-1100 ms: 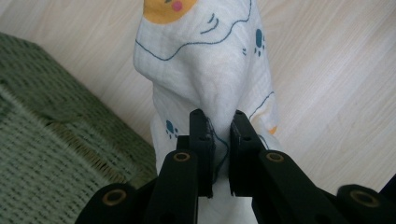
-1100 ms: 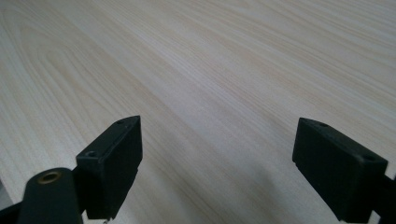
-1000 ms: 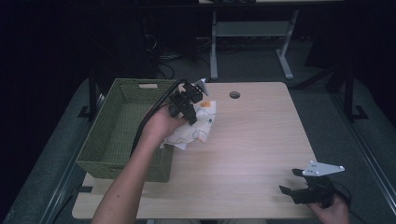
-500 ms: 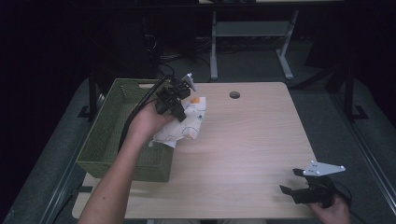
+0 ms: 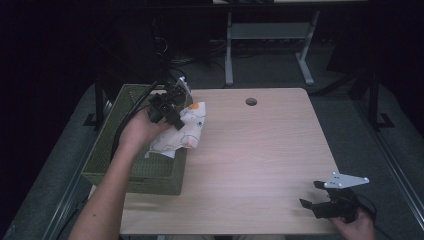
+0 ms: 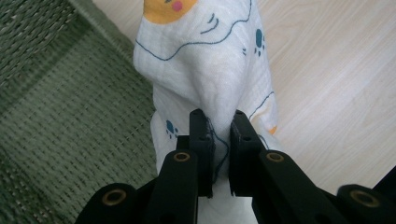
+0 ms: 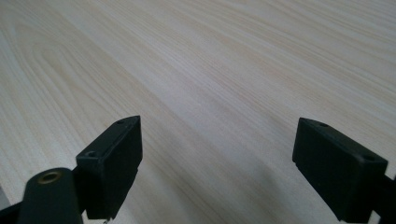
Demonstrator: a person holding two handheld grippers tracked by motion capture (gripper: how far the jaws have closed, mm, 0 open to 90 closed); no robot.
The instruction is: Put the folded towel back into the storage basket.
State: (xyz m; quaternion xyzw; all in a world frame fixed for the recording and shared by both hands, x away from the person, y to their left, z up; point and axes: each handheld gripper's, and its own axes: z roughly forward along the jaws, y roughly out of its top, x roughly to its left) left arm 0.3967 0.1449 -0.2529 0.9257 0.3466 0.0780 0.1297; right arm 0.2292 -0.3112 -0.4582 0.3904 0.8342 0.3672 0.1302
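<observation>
Dark room beyond; pale wood-grain surface [image 5: 260, 160] under me, round cable hole [image 5: 251, 101] at far edge; green woven rectangular basket [image 5: 107, 155] hanging off surface's left side; my left gripper [image 6: 218, 128] with jaws clamped on bunched fold of white muslin cloth with blue lines and orange print [image 6: 210, 60]; cloth [image 5: 182, 132] hanging raised over basket's right rim, part above surface; my right gripper [image 5: 312, 207] at near right corner, jaws wide apart, nothing between them, bare wood beneath.
</observation>
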